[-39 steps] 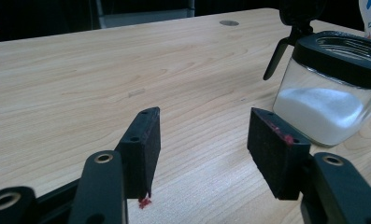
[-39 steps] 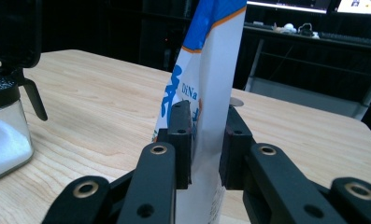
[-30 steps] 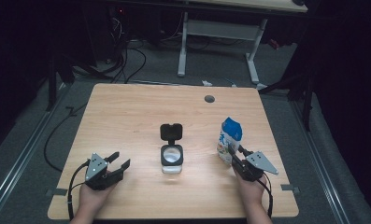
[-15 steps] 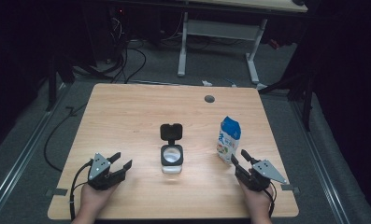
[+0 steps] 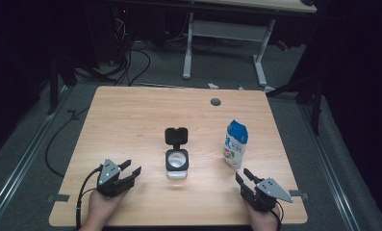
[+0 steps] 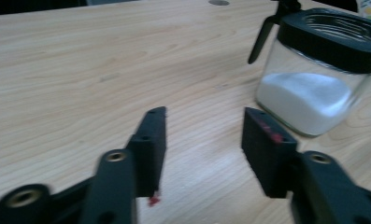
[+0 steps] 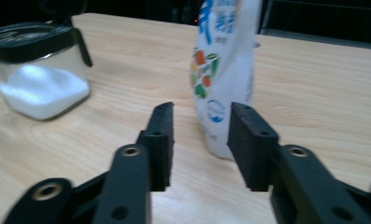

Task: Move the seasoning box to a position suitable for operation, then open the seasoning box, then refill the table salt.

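The blue-and-white standing pouch (image 5: pixel 236 143) stands upright on the right half of the table, apart from everything else. Its print shows blue characters at the top, too blurred to read, above coloured fruit or vegetable motifs and a round blue emblem (image 7: pixel 214 113).

Your right gripper (image 5: pixel 247 181) sits just in front of the pouch, near the table's front edge. Its jaws have just been closing; they now stand partly open with nothing between them, and the pads (image 7: pixel 162 140) touch nothing. The pouch lies just beyond the tips.

The square clear glass jar with a black collar and flipped-back black lid (image 5: pixel 177 159) stands at the table's centre, left of the pouch and well apart from it. It holds a white granular fill (image 6: pixel 307 101).

Your left gripper (image 5: pixel 129 172) rests at the front left, pointing toward the jar. Its jaws have also just been closing and stand partly open and empty.

The light wood-grain table (image 5: pixel 131 120) has a round grey cable port (image 5: pixel 215 101) near its far edge. Beyond it: grey floor, black cables (image 5: pixel 131 57), a white desk frame (image 5: pixel 224 43), dark surroundings.
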Demonstrator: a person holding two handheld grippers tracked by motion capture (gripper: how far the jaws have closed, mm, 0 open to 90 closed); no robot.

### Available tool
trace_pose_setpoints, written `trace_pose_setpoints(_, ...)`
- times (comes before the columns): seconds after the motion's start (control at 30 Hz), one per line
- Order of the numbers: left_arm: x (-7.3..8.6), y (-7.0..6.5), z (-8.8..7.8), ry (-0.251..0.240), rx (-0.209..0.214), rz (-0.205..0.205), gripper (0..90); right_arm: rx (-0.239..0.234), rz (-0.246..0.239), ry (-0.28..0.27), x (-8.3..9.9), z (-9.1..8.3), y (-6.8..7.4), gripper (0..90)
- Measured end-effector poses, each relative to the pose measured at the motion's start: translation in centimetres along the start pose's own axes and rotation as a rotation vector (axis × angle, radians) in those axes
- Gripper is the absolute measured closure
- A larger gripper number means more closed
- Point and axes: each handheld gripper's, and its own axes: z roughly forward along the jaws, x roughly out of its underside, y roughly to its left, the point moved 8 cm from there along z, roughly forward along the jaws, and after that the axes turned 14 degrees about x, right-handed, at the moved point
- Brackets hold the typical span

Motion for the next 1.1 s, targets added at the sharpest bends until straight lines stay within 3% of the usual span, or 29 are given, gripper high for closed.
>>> trace_pose_setpoints(0.07,-0.2,-0.5,0.6,0.011,-0.011,0.014,66.3,-0.015,-0.01,0.019,0.1,0.1,0.7,73.3)
trace_pose_setpoints(0.2,-0.7,-1.6,2.0,0.003,-0.005,-0.015,77.7,-0.081,-0.031,0.048,-0.4,0.6,2.6,84.6)
trace_pose_setpoints(0.27,-0.9,-2.0,2.9,0.013,0.0,-0.014,81.1,-0.108,-0.033,0.054,-0.9,1.1,3.5,87.0)
trace_pose_setpoints(0.5,-1.2,-3.1,5.4,0.038,0.016,-0.004,86.5,-0.134,-0.042,0.057,-2.0,3.6,6.0,87.0)
trace_pose_setpoints(0.7,-1.5,-4.3,6.3,0.043,0.032,0.0,87.8,-0.108,-0.032,0.08,-1.8,4.3,6.3,84.6)
trace_pose_setpoints(0.9,-1.5,-5.2,6.4,0.039,0.031,-0.001,89.4,-0.117,-0.026,0.087,-1.4,3.9,5.9,85.7)
trace_pose_setpoints(1.1,-1.4,-6.5,6.5,0.033,0.068,-0.002,89.3,-0.116,-0.027,0.084,-1.4,3.8,5.7,86.4)
